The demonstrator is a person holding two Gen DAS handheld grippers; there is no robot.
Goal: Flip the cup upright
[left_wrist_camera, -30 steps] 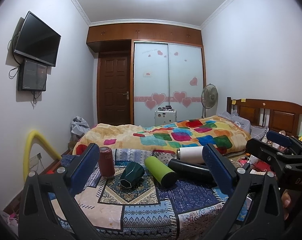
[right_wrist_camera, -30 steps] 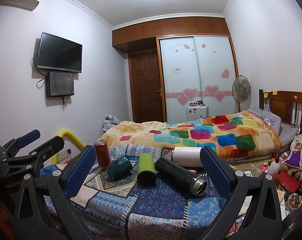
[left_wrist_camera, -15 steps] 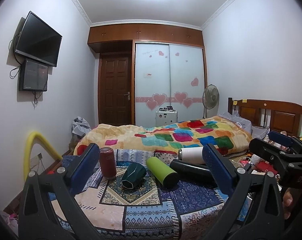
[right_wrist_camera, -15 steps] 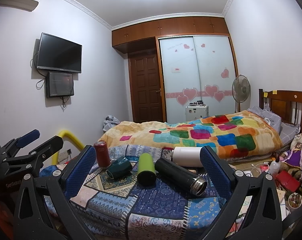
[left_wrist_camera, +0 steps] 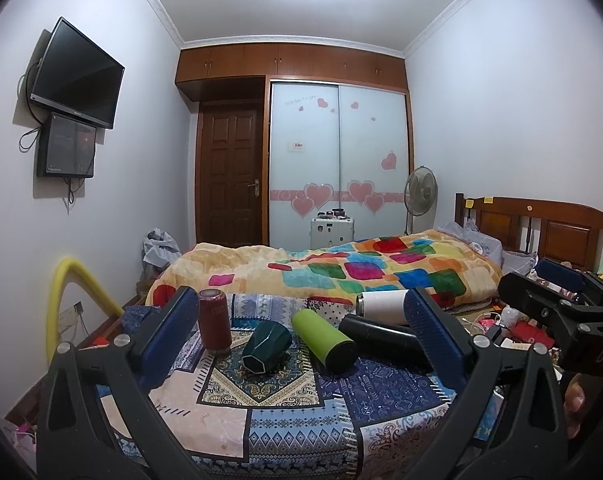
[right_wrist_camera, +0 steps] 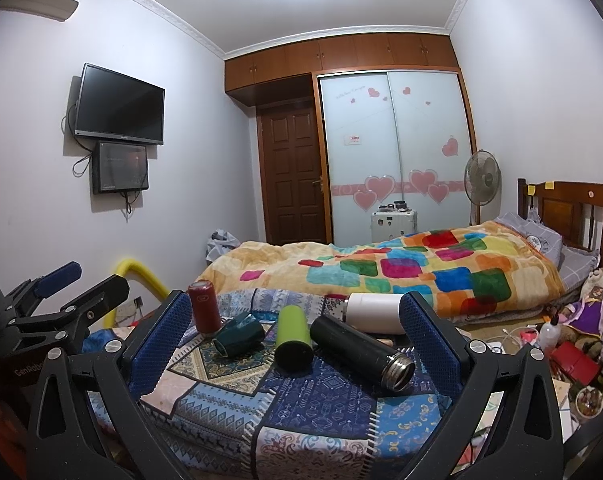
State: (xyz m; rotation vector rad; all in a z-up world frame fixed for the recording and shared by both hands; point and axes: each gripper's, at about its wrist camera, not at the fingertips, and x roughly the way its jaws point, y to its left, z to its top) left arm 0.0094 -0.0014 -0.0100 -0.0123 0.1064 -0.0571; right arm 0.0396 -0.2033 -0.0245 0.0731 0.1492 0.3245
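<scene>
Both grippers idle, fingers spread wide, nothing held: left gripper (left_wrist_camera: 301,332), right gripper (right_wrist_camera: 291,330). Dark green faceted cup (left_wrist_camera: 266,347) lies on its side on the patchwork cloth (left_wrist_camera: 285,416), between the upright red can (left_wrist_camera: 214,324) and the lime green bottle (left_wrist_camera: 324,340), which is also tipped over. Black flask (right_wrist_camera: 361,352) and white bottle (right_wrist_camera: 375,314) lie further right. Neither gripper touches the cup.

Both wrist views sit low at the near edge of the patterned surface (left_wrist_camera: 285,420), facing the far wardrobe (left_wrist_camera: 337,160) and bed (right_wrist_camera: 401,272). The left view stands left of the right one. They share the cups, and each catches the other gripper at its edge.
</scene>
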